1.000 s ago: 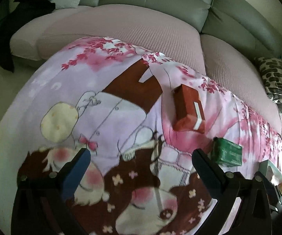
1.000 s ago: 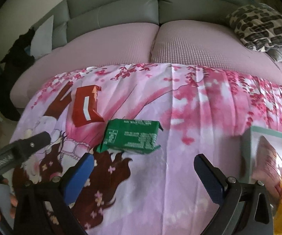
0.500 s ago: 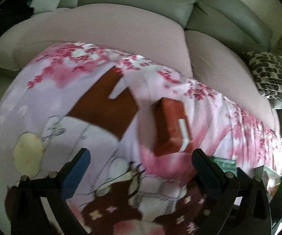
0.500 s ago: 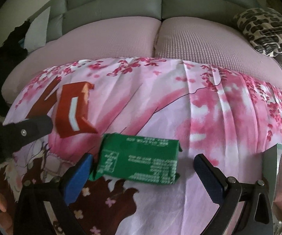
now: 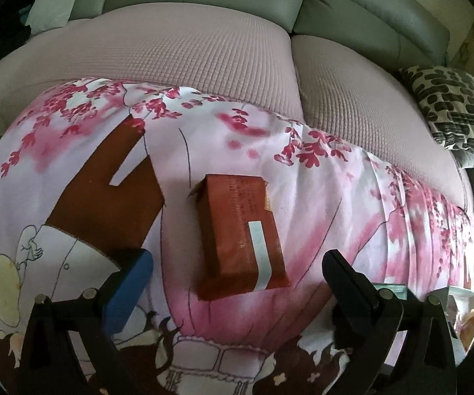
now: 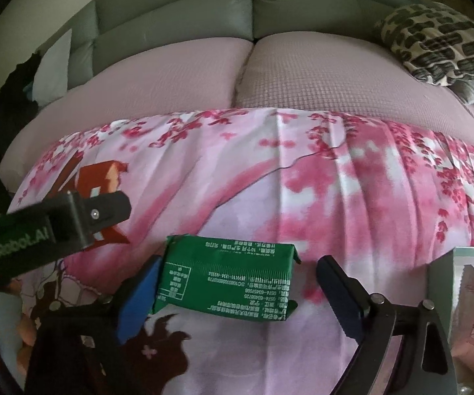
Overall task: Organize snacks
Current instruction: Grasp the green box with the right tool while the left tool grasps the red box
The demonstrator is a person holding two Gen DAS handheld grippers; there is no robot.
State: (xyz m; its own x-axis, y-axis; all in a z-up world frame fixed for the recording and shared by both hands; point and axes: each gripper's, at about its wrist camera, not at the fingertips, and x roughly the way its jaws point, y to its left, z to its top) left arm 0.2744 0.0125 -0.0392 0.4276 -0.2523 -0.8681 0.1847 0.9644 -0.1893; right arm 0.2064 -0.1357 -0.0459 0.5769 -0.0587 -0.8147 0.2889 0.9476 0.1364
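Snacks lie on the pink cloth: red pack point(image 5: 241, 232) between the wide-open left hand-held gripper point(image 5: 237, 275), green pack point(image 6: 227, 276) between the wide-open right hand-held gripper point(image 6: 237, 288), each lined up for grabbing.

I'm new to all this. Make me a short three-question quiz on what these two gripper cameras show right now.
1. True or false: the right gripper has closed tight on the green packet.
2. Multiple choice: the red packet lies on
A. a bare wooden floor
B. a pink blossom-print cloth
C. the patterned cushion
3. Fill in: the left gripper is open, and the ___ packet sits ahead between its fingers.

Key: 1 false, the fingers straddle it with a gap on the right side. 2 B. 3 red.
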